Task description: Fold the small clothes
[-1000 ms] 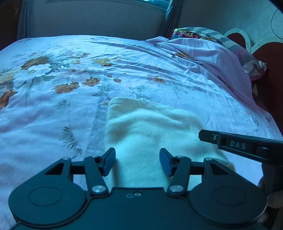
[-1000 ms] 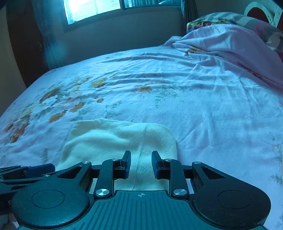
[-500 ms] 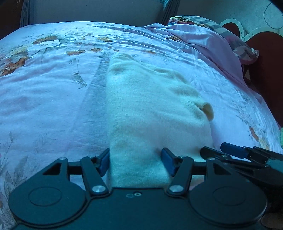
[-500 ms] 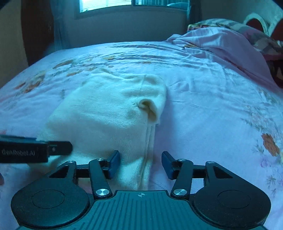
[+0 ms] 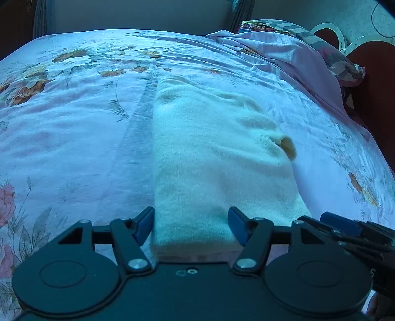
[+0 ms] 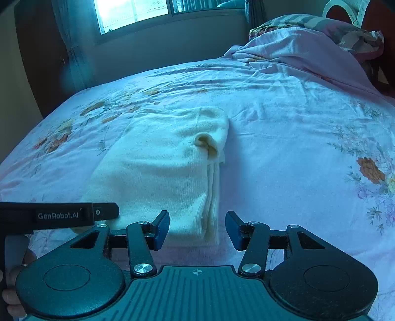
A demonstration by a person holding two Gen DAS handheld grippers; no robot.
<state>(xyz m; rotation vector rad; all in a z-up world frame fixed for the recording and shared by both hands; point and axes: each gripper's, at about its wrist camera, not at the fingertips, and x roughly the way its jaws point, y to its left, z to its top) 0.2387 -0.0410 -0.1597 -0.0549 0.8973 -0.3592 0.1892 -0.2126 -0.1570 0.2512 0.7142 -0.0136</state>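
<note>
A cream knitted garment (image 5: 212, 158) lies folded into a long strip on the floral bed sheet; it also shows in the right wrist view (image 6: 163, 168). A small curled opening (image 6: 206, 143) sticks up near its right edge. My left gripper (image 5: 191, 227) is open, its jaws standing either side of the garment's near end without closing on it. My right gripper (image 6: 197, 228) is open at the near right corner of the garment, holding nothing. The right gripper's fingers (image 5: 345, 228) show at the lower right of the left wrist view.
The bed sheet (image 6: 296, 148) spreads wide to the right and far side. A bunched pink cover and pillows (image 6: 308, 42) lie at the bed's head, far right. A window (image 6: 133, 12) and wall stand beyond the bed. The left gripper's body (image 6: 61, 214) shows at left.
Both grippers have opened and pulled back toward the near edge, letting go of the garment. The garment now lies stretched out as a long folded strip.
</note>
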